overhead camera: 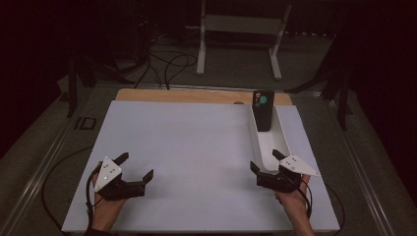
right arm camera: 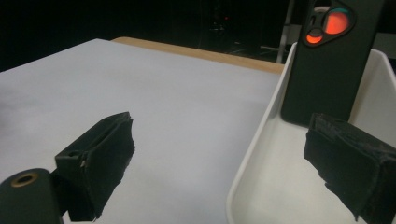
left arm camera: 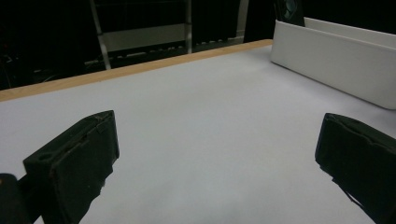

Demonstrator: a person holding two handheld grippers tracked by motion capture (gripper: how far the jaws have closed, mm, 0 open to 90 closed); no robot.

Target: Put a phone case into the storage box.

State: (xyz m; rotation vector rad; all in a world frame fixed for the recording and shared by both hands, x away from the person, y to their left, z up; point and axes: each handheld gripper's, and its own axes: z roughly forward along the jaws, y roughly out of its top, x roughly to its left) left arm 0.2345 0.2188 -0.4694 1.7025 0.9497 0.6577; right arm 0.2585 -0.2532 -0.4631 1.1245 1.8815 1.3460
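A black phone [overhead camera: 263, 110] leans upright at the far end of a long white tray [overhead camera: 280, 142] on the right of the white table. In the right gripper view the phone [right arm camera: 329, 60] shows its camera lenses and the tray rim [right arm camera: 254, 144] runs between my jaws. My right gripper [overhead camera: 266, 162] is open at the tray's near end, one jaw over the tray, with nothing held. My left gripper [overhead camera: 136, 165] is open over bare table at the near left. The left gripper view shows the tray wall [left arm camera: 336, 60] off to the right.
The white table sheet [overhead camera: 196, 147] lies on a wooden board whose edge [overhead camera: 196, 96] shows at the back. A white metal stand [overhead camera: 241, 34] and cables lie on the floor beyond. Dark legs stand at both sides of the table.
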